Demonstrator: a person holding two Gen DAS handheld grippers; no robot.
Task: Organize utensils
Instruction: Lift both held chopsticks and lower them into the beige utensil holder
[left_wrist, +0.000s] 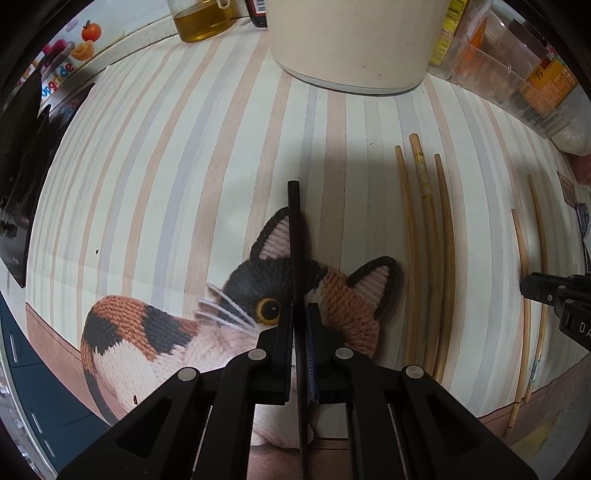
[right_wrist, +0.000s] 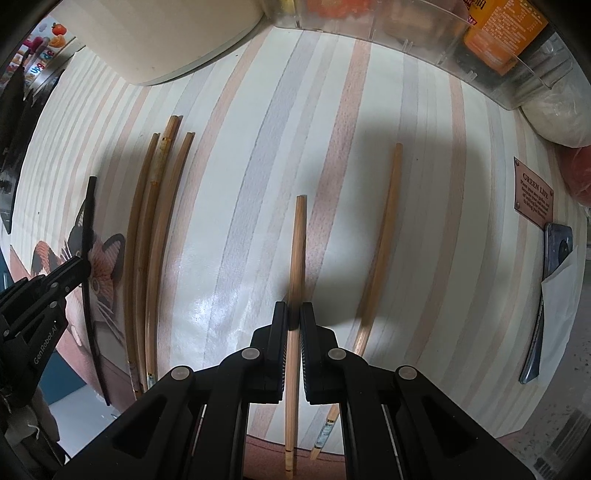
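Striped cloth with a knitted-cat print (left_wrist: 258, 295) covers the worktop (right_wrist: 332, 184). Left gripper (left_wrist: 300, 314), pointing down, is clamped on a black chopstick (left_wrist: 294, 229) above the cat. Right gripper (right_wrist: 294, 314) is clamped on a wooden chopstick (right_wrist: 298, 240); a second wooden chopstick (right_wrist: 384, 229) lies just to its right. Three bamboo chopsticks (right_wrist: 155, 221) lie side by side between the grippers. A cream pot (left_wrist: 351, 44) stands at the far edge.

Both fisheye views are evenly lit from overhead and mostly sharp, with dark vignetted corners and strongly bowed edges. Soft grey shadows fall across the striped tablecloth (right_wrist: 369, 229), alongside a pale glare patch.
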